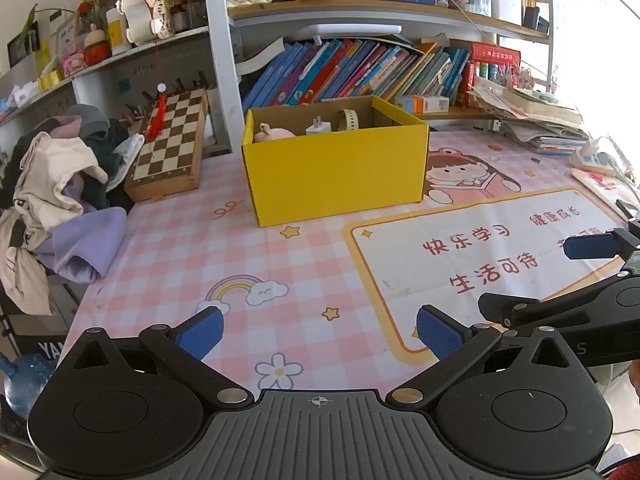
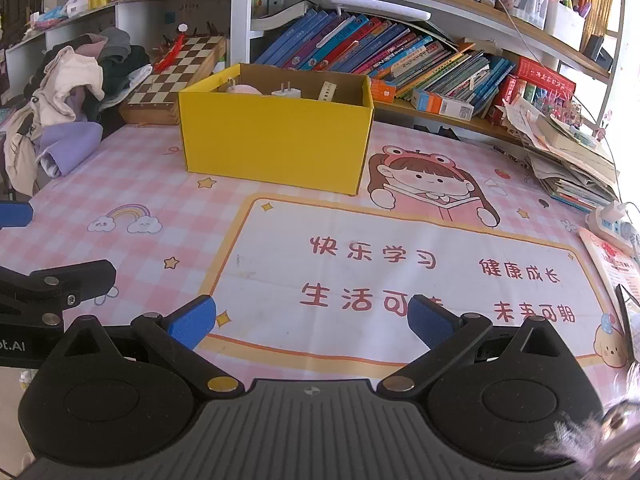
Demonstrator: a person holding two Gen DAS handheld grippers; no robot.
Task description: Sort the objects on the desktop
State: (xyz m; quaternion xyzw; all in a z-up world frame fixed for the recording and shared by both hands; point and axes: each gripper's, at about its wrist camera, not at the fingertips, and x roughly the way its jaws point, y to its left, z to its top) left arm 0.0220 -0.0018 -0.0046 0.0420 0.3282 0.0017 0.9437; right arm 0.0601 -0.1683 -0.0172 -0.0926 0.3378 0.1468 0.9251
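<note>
A yellow cardboard box [image 1: 336, 176] stands open at the back of the pink checked desk mat [image 1: 224, 256]; it also shows in the right wrist view [image 2: 276, 140]. Inside it lie a pink rounded object [image 1: 274, 133], a white plug charger [image 1: 319, 127] and a cream watch band [image 1: 349, 119]. My left gripper [image 1: 320, 334] is open and empty, low over the mat near the front edge. My right gripper [image 2: 312, 322] is open and empty over the mat's white panel, to the right of the left one.
A heap of clothes [image 1: 60, 188] lies at the left edge. A chessboard box [image 1: 170, 148] leans behind it. Books fill the shelf [image 1: 360, 72] behind the box. Stacked papers [image 2: 572, 156] and a power strip [image 2: 612, 224] sit at the right.
</note>
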